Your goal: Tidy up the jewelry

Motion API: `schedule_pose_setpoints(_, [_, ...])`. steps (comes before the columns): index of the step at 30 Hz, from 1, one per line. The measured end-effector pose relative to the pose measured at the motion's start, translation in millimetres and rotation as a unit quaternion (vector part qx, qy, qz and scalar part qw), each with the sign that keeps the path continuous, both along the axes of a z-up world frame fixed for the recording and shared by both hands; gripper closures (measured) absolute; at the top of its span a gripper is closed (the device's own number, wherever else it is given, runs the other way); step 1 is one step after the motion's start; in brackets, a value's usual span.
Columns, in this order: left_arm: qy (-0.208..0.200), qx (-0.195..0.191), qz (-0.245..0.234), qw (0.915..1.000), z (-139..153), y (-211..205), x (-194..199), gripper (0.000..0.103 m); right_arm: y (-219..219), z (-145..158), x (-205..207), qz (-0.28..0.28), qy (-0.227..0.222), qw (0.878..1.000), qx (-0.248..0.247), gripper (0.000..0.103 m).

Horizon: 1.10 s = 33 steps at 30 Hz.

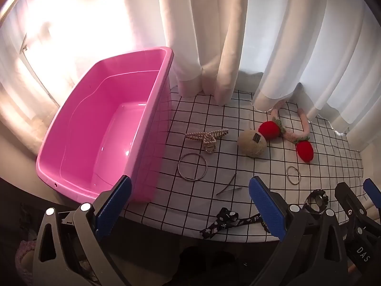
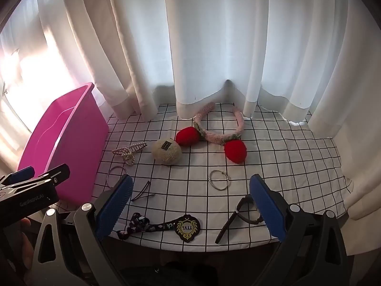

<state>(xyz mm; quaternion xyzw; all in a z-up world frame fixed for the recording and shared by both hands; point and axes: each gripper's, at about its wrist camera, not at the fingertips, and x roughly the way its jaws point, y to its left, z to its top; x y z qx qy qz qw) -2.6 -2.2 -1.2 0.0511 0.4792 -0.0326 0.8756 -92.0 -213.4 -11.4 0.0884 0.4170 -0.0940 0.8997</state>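
Backlit by daylight through white curtains (image 2: 214, 47) beyond the fingers; blown-out glare far left; dim underexposed foreground below the fingers; strong fisheye bending, dark vignette at corners; sharp overall.

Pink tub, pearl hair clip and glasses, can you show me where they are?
Pink tub (image 1: 164, 76), left wrist view, on its far right rim.
Pearl hair clip (image 1: 206, 136), left wrist view, on its middle.
Glasses (image 2: 245, 211), right wrist view, on the front frame.

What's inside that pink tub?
Nothing shows inside the pink tub: the left wrist view has only its bare, glossy floor. The corner nearest the camera is hidden by the left gripper, so that part is uncertain.
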Motion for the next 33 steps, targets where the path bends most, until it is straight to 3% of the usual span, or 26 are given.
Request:
schedule_pose_setpoints(14, [0.013, 0.009, 0.017, 0.9997, -12, 10, 4, 0.006, 1, -1, 3, 0.004, -0.002, 1.0, 0.006, 0.009])
schedule_pose_setpoints(33, [0.007, 0.017, 0.015, 0.9997, -9, 13, 5, 0.006, 1, -3, 1, 0.003, 0.0, 1.0, 0.012, 0.009])
